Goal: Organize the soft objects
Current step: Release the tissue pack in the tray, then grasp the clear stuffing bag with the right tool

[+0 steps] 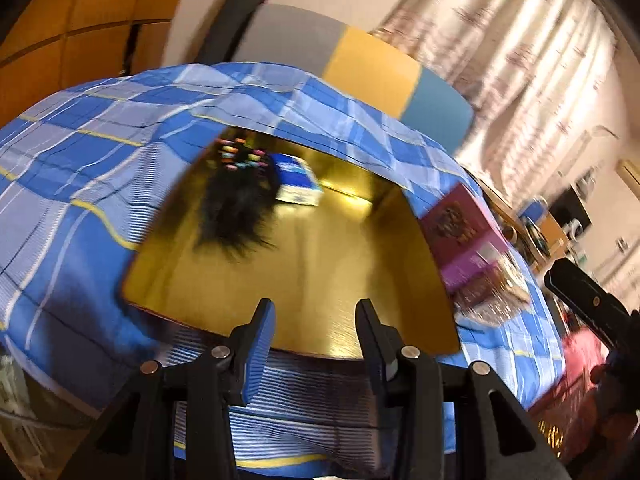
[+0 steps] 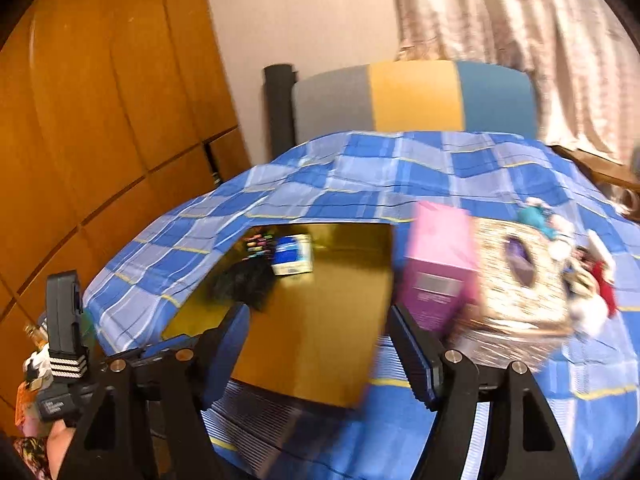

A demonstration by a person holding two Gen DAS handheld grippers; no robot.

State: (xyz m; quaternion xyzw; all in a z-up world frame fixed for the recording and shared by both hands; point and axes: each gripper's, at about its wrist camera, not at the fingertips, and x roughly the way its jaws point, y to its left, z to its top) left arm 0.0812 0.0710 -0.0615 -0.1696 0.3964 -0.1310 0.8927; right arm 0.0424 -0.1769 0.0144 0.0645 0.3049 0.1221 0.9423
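Hovering empty over the box (image 1: 304, 272) that collects the soft things, both grippers, left (image 1: 316, 344) and right (image 2: 320, 344), stand open, nothing between their jaws.

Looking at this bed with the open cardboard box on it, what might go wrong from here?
Two risks, as I judge them. The pink box stands right at the cardboard box rim, beside the right gripper, whose open jaws could knock it over. The black furry item inside lies against a small blue-and-white box and coloured clips, so a grab might drag those along.
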